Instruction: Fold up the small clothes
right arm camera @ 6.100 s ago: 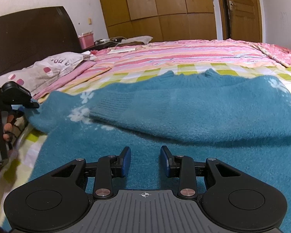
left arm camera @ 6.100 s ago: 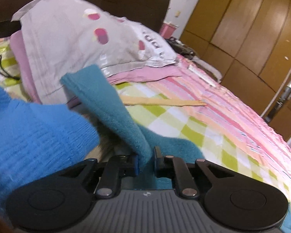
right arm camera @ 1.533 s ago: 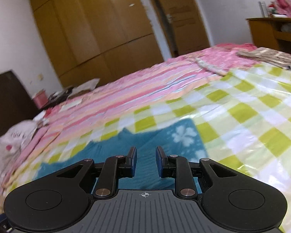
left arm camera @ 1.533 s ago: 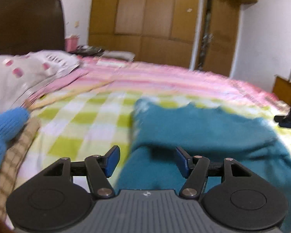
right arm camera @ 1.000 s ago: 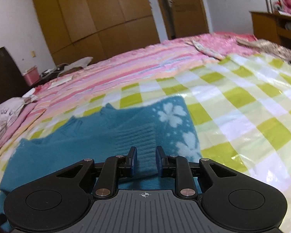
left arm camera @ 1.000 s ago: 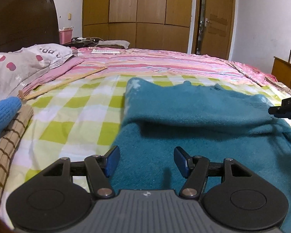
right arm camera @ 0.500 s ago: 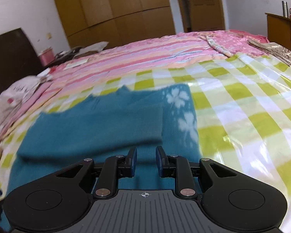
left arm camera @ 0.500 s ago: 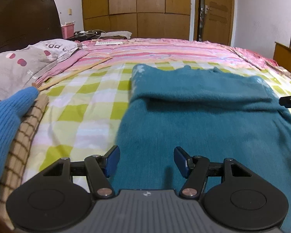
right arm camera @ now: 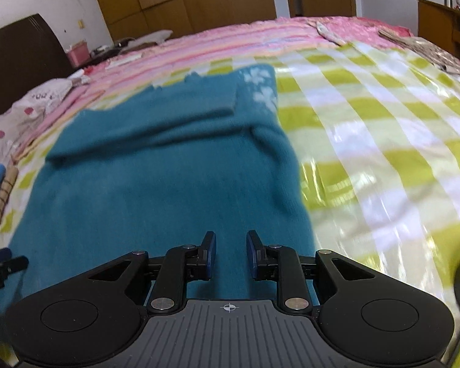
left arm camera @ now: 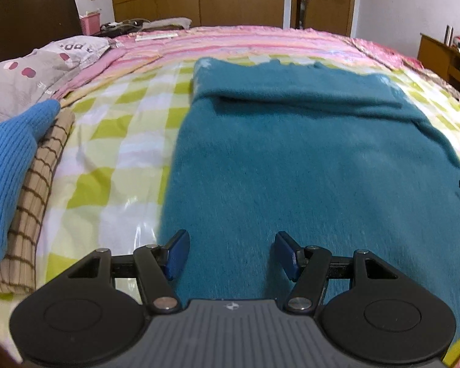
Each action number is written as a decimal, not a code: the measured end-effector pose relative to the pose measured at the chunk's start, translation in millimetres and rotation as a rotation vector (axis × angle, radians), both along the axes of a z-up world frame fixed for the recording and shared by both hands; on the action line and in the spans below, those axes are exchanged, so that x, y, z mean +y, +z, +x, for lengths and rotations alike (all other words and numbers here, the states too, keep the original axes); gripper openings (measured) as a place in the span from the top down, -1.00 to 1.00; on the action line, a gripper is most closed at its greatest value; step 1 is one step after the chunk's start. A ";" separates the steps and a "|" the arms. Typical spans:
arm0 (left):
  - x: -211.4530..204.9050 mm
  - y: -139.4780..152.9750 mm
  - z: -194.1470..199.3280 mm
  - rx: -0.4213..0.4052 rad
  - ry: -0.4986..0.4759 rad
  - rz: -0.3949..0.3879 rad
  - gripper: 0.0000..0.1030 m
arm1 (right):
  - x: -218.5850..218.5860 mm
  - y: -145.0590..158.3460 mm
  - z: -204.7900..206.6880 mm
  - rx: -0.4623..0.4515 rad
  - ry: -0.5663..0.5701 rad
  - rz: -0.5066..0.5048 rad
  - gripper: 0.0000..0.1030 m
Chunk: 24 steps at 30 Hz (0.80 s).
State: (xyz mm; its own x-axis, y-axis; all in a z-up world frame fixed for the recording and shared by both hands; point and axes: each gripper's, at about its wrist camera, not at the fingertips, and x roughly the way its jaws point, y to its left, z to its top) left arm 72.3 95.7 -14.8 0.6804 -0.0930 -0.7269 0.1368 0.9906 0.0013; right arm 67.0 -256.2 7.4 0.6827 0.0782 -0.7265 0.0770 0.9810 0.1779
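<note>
A teal fuzzy sweater (left arm camera: 306, 159) lies flat on the checked bedspread, both sleeves folded across its upper part. It fills the middle of the right wrist view (right arm camera: 156, 165) too, with white flower marks near the far right shoulder. My left gripper (left arm camera: 228, 254) is open and empty over the sweater's near left hem. My right gripper (right arm camera: 230, 254) is open with a narrower gap, empty, over the near right hem. The left gripper's tip shows at the right view's left edge (right arm camera: 3, 265).
A blue knit garment (left arm camera: 9, 165) lies on a folded tan checked cloth (left arm camera: 33, 202) at the left. Grey pillows (left arm camera: 30, 73) and a dark headboard (left arm camera: 27, 15) are beyond. The green-and-white checked spread (right arm camera: 383, 141) extends right. Wardrobes line the far wall.
Both grippers have pulled back toward the sweater's near hem. More of the sweater's body now shows in front of each. Both stay open and empty.
</note>
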 end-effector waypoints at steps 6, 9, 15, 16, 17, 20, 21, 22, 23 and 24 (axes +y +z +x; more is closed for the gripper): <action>-1.9 0.9 -6.8 0.015 -0.005 0.016 -0.29 | 3.1 -4.6 -25.3 0.019 -0.004 -0.058 0.56; -1.4 2.1 -10.3 0.025 -0.010 0.022 -0.29 | 7.6 -3.3 -33.0 0.014 0.006 -0.096 0.56; -0.4 3.9 -15.8 0.046 -0.019 0.041 -0.29 | 15.8 -3.6 -43.8 0.005 0.023 -0.167 0.56; -0.5 4.0 -16.3 0.049 -0.022 0.046 -0.29 | 17.4 -3.8 -45.8 0.003 0.027 -0.179 0.55; -1.0 4.2 -17.3 0.053 -0.025 0.053 -0.29 | 19.0 -3.7 -47.8 0.001 0.031 -0.189 0.55; -1.7 4.7 -19.7 0.062 -0.037 0.072 -0.29 | 23.1 -3.1 -53.5 -0.004 0.042 -0.216 0.55; -1.9 4.9 -20.4 0.067 -0.040 0.076 -0.29 | 24.0 -2.9 -55.3 -0.005 0.044 -0.224 0.55; -1.9 5.0 -21.2 0.070 -0.041 0.079 -0.29 | 24.4 -2.8 -56.6 -0.005 0.047 -0.231 0.54; -1.8 5.3 -21.8 0.074 -0.043 0.082 -0.30 | 25.2 -2.8 -57.7 -0.005 0.050 -0.242 0.54; -1.7 5.3 -22.3 0.076 -0.045 0.084 -0.30 | 26.6 -2.7 -59.3 -0.007 0.053 -0.254 0.54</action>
